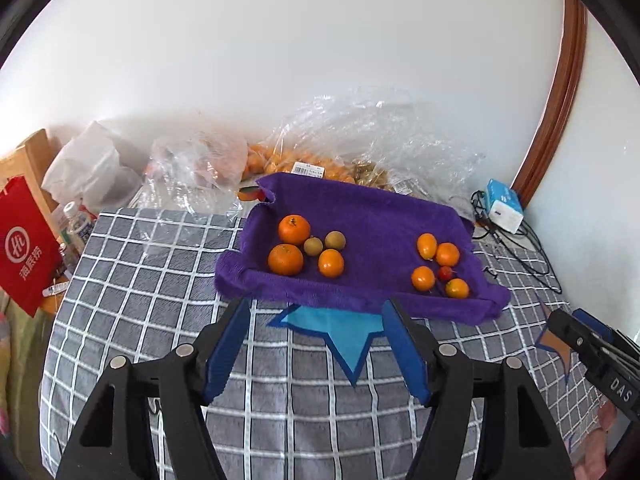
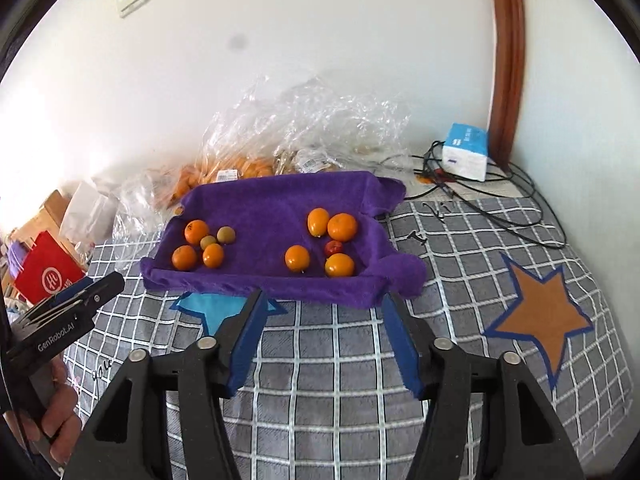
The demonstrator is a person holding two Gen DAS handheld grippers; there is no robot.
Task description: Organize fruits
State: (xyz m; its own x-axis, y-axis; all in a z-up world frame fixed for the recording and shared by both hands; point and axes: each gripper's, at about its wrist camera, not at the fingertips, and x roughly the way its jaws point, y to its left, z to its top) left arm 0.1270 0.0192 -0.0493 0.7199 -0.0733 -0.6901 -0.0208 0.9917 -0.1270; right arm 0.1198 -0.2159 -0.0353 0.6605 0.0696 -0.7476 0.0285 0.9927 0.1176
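The fruits sit in two clusters on a purple towel (image 2: pixel 276 216) whose edges are turned up like a shallow tray. The left cluster (image 2: pixel 202 246) holds three oranges and two small brownish-green fruits, all close together. The right cluster (image 2: pixel 324 246) holds four orange fruits around a small red fruit (image 2: pixel 333 247). A bare stretch of towel lies between the clusters.

The towel rests on a grey checked cloth (image 2: pixel 340 352), its near edge covering part of a light blue star patch (image 1: pixel 336 330). An orange star patch (image 2: pixel 540 312) lies on the cloth to the right, well apart from the towel.

Just short of the towel's near edge, the left gripper (image 1: pixel 314 306) and the right gripper (image 2: pixel 324 298) both hover with jaws apart and nothing between them.

Behind the towel, against the white wall, lie crumpled clear plastic bags (image 1: pixel 360 136) with more oranges inside. A white-and-blue box (image 2: pixel 466 152) and black cables (image 2: pixel 520 200) lie far right; a red bag (image 1: pixel 26 248) stands far left.
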